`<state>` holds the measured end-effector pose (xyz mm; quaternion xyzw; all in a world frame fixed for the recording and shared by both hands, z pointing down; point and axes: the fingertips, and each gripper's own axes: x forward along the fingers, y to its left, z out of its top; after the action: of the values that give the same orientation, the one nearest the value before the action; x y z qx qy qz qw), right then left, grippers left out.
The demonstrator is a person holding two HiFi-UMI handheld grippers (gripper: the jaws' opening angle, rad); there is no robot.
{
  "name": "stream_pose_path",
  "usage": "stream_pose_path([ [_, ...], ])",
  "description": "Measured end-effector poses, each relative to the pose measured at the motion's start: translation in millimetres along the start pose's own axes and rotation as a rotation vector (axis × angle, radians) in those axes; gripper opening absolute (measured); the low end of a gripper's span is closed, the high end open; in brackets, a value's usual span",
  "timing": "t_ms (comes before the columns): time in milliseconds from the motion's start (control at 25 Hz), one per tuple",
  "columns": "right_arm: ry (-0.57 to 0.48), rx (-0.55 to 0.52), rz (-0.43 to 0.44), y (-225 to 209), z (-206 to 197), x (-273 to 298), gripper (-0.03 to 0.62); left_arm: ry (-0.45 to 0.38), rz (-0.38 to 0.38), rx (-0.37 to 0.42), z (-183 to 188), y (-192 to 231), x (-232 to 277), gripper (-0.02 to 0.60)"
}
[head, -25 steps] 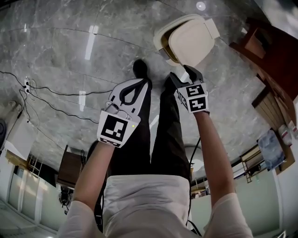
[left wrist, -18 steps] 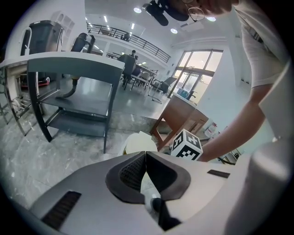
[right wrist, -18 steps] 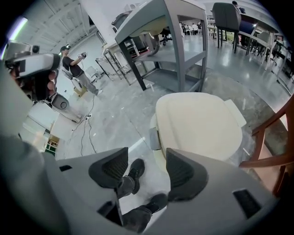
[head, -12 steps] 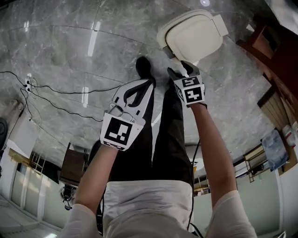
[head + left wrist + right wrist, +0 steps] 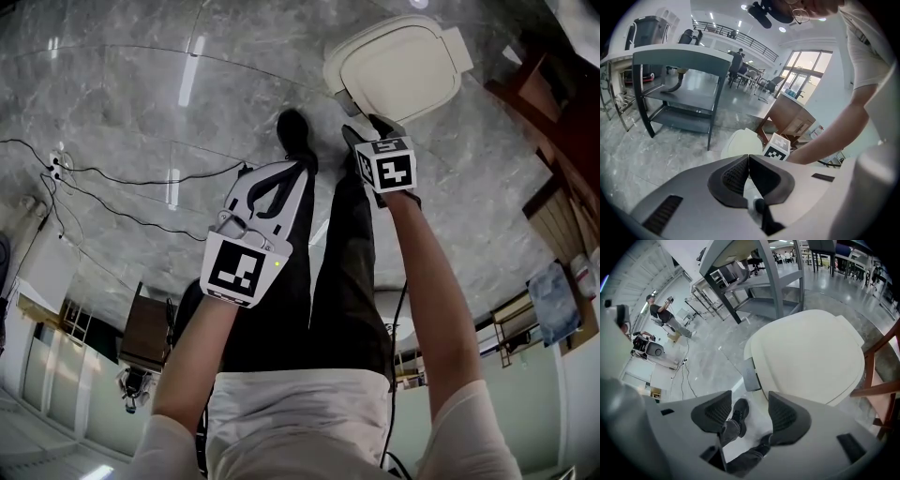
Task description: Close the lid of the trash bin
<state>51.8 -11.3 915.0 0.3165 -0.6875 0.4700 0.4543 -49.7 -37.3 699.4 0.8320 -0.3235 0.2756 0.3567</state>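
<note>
Trash bin lid [image 5: 398,67] sits down flat — right gripper [image 5: 750,412] beside it, jaws apart, empty; left gripper [image 5: 748,164] pressed together, empty.

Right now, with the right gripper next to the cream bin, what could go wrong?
1. The right gripper hangs open close to the front edge of the cream plastic bin lid, which looks down. A finger could catch the rim on withdrawal and lift it.
2. The person's black shoe stands near the grey tab, probably a pedal, at the bin's front. A step onto it might pop the lid open.
</note>
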Motion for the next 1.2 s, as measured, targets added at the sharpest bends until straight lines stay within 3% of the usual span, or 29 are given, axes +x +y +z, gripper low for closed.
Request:
stream_pose_path([
  [360,0.105,-0.042,-0.06,-8.2,0.9,2.9,0.197,0.005,-0.008,-0.013,-11.7,-1.5,-0.2,0.017],
  [720,0.275,-0.177,-0.108,-5.6,-3.3,4.8,0.179,0.004,-0.012,-0.02,-23.2,-7.6,-4.4,0.017],
  [840,0.26,-0.186,-0.107,-2.7,-4.8,5.2,0.185,0.003,-0.007,-0.015,-24.6,-7.9,-9.9,0.017],
  [1000,0.236,-0.221,-0.087,2.6,-8.3,4.8,0.252,0.001,-0.001,-0.007,-25.8,-6.3,-15.2,0.017],
  [1200,0.151,-0.196,-0.101,7.6,-0.3,-20.0,0.255,0.0,0.012,0.011,-21.6,-6.5,-25.8,0.017],
])
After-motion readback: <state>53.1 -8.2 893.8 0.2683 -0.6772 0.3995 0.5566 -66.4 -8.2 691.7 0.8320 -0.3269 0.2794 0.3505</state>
